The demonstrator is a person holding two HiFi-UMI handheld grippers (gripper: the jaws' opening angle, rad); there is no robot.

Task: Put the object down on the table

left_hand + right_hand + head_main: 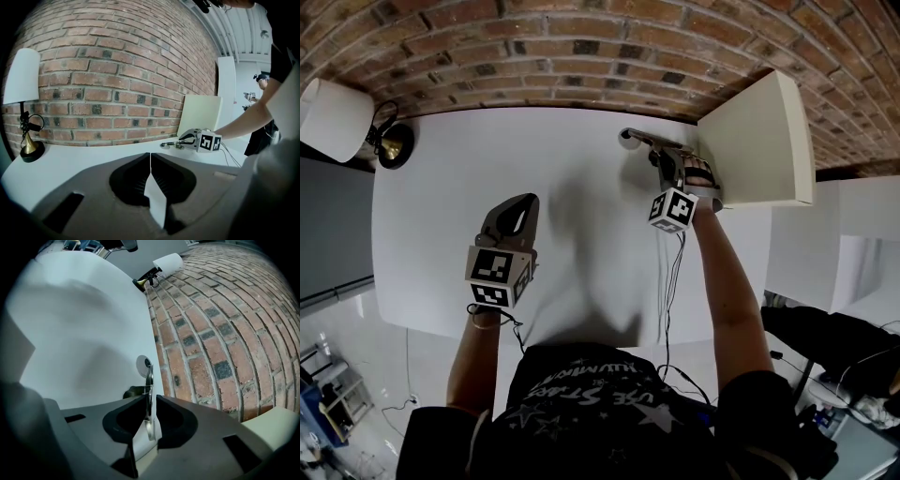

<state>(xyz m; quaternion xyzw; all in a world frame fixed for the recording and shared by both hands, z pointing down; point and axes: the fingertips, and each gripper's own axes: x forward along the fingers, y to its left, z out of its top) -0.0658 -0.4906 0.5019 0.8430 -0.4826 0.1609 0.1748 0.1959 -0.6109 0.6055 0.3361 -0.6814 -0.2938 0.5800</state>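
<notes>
Where tongs [151, 397] gape, metal utensil [149, 377] lies.

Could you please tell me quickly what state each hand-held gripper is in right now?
Left hand-held gripper: closed, empty.
Right hand-held gripper: open, with the metal utensil between its jaws.

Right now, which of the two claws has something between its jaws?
The right claw: a thin metal utensil with a round end stands between its slightly parted jaws. The left claw has its jaws together with nothing between them.
</notes>
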